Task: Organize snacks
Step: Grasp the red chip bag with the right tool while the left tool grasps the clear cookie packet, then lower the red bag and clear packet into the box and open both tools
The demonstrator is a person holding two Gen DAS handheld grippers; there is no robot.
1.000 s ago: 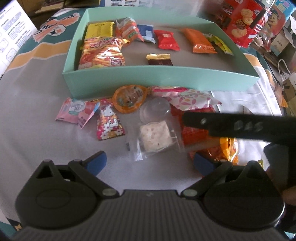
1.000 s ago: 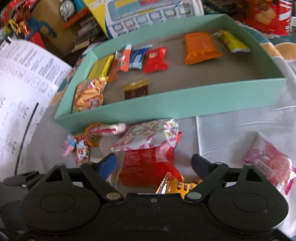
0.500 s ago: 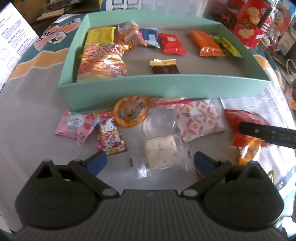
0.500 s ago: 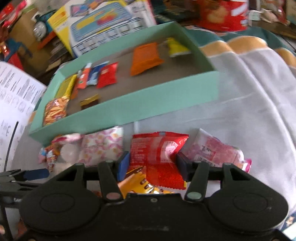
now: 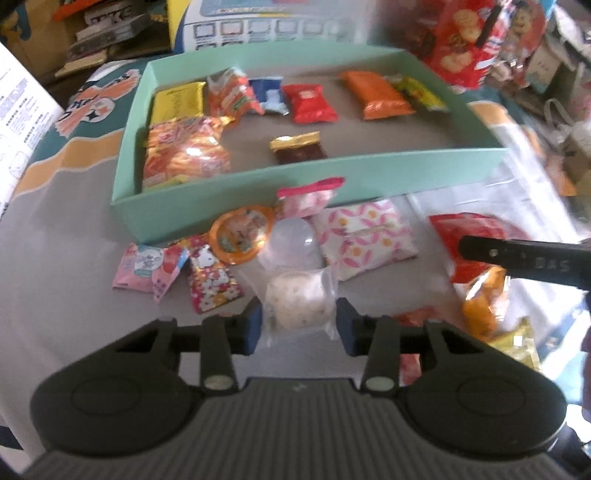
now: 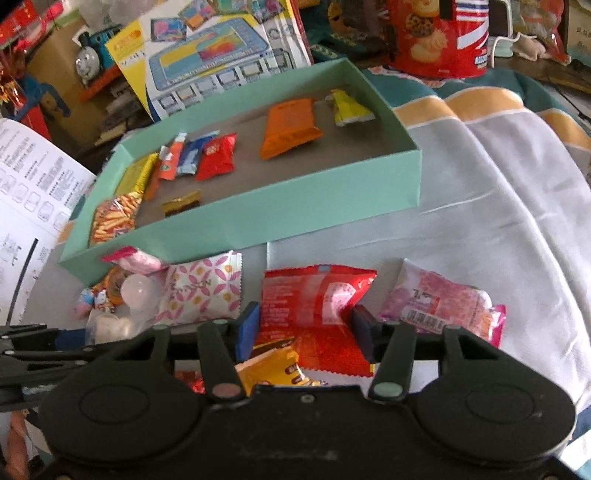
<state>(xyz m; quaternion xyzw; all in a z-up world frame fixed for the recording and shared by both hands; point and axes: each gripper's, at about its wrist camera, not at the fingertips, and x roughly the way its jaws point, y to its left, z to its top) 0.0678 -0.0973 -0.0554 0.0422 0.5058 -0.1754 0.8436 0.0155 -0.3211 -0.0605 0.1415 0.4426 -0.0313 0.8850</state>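
Note:
A mint green box (image 5: 258, 192) (image 6: 295, 214) holds several snack packets. Loose snacks lie on the grey cloth in front of it. My left gripper (image 5: 299, 325) is closed around a clear-wrapped white rice cake (image 5: 299, 302), its blue pads touching the wrapper's sides. My right gripper (image 6: 304, 328) is closed around a red packet (image 6: 314, 302) lying on the cloth, and shows as a black bar in the left wrist view (image 5: 524, 258). A pink-flowered white packet (image 5: 365, 236) (image 6: 201, 291) lies between the two.
An orange round snack (image 5: 240, 232), a clear dome (image 5: 291, 243), Hello Kitty packets (image 5: 210, 273) and a pink packet (image 6: 443, 302) lie around. Yellow-orange packets (image 5: 487, 302) lie near the right gripper. A red cookie tin (image 6: 439, 33) and boxes stand behind the green box.
My left gripper has narrowed from wide open onto the rice cake. My right gripper has closed on the red packet and shifted right with it.

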